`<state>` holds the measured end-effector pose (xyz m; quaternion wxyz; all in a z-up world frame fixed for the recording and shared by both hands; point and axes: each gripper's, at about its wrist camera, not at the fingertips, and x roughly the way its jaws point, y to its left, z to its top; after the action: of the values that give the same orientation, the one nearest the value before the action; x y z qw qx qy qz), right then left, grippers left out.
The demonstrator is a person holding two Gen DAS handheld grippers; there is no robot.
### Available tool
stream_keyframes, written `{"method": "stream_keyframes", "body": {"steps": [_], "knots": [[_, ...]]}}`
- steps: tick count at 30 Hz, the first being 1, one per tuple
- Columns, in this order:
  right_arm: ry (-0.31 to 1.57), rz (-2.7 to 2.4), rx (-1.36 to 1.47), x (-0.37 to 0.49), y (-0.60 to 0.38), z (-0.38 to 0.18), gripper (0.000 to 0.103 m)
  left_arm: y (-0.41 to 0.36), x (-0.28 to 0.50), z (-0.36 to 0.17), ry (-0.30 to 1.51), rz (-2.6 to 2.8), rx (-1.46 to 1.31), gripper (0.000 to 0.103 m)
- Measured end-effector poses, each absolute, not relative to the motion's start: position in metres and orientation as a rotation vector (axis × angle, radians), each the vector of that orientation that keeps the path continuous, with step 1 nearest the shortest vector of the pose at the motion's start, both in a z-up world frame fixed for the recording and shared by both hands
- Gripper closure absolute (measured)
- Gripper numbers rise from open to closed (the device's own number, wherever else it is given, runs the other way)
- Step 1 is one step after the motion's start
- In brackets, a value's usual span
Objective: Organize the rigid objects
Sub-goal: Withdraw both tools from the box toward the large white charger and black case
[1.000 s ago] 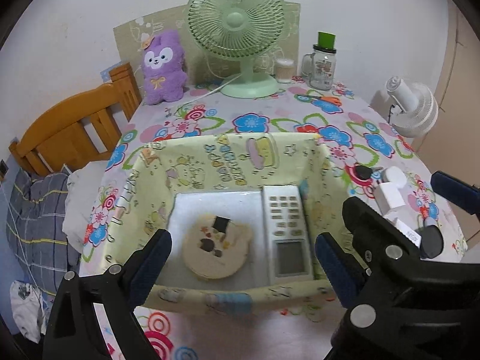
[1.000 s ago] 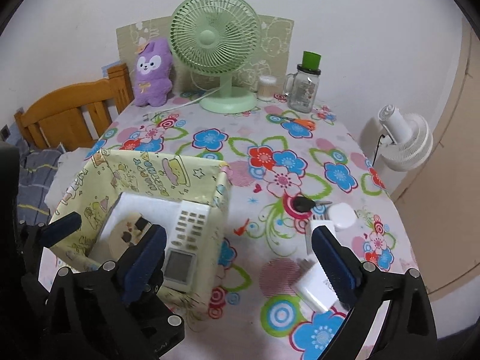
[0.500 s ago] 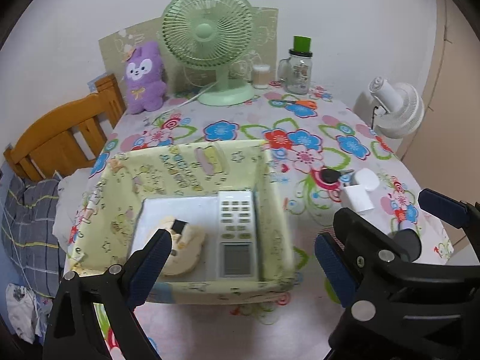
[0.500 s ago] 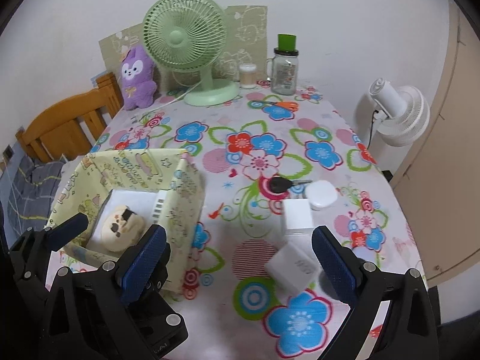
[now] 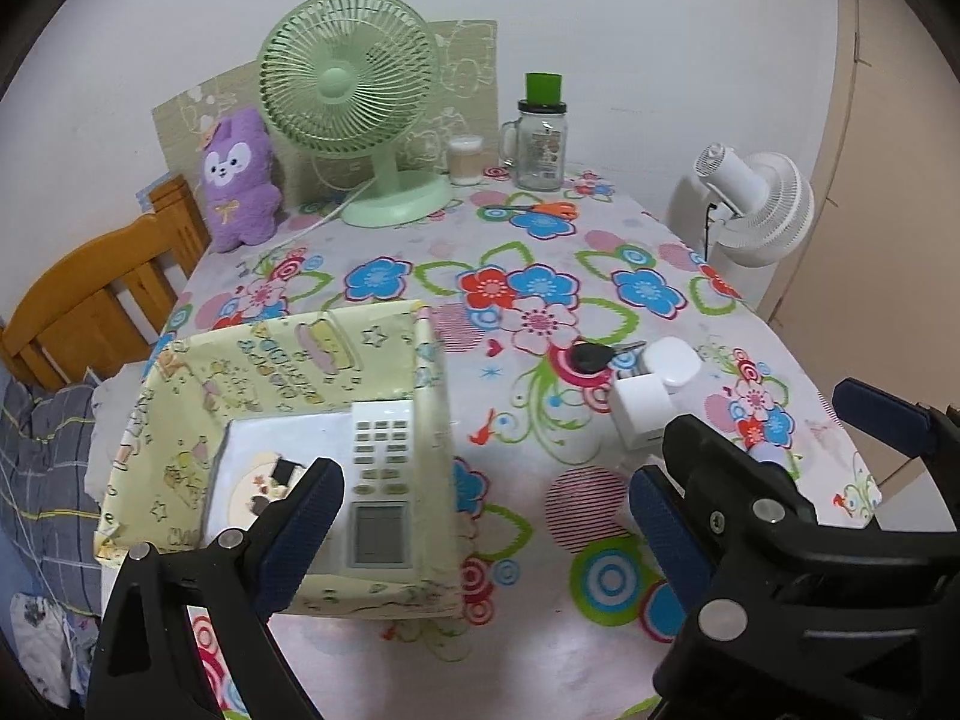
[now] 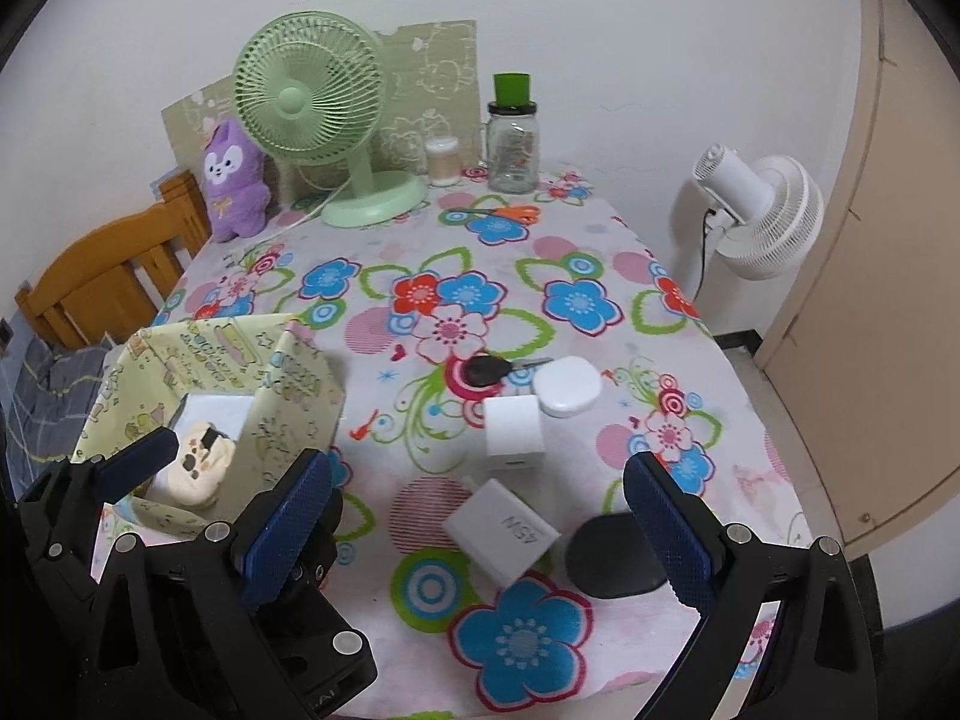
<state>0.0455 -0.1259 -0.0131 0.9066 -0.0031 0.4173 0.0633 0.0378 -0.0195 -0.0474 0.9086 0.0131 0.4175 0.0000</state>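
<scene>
A yellow patterned fabric box [image 5: 288,360] stands at the table's near left. It holds a white remote [image 5: 382,498] and a round cream case [image 6: 201,462]. To its right on the floral cloth lie a black key [image 6: 486,371], a white oval case [image 6: 567,387], a white cube charger [image 6: 513,432], a flat white 45W charger [image 6: 501,531] and a black oval object [image 6: 612,558]. My left gripper [image 5: 486,516] is open and empty, over the box's right wall. My right gripper [image 6: 474,519] is open and empty, above the flat charger.
At the back of the table stand a green desk fan [image 5: 348,90], a purple plush [image 5: 240,180], a small cup [image 5: 465,159], a glass jar with a green lid [image 5: 540,138] and orange scissors [image 5: 552,208]. A white floor fan [image 6: 762,210] stands to the right, a wooden chair [image 6: 102,276] to the left.
Both grippers have shifted right and pulled back from the box. The loose chargers, key and cases now sit in front of the right gripper. Both stay open.
</scene>
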Motion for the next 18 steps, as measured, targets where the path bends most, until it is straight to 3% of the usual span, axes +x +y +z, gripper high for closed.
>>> {"method": "stream_keyframes", "body": {"steps": [18], "knots": [[0.83,0.092,-0.003,0.046,-0.168,-0.019,0.004,-0.065,0.043,-0.055,0.857,-0.051,0.049,0.007]]}}
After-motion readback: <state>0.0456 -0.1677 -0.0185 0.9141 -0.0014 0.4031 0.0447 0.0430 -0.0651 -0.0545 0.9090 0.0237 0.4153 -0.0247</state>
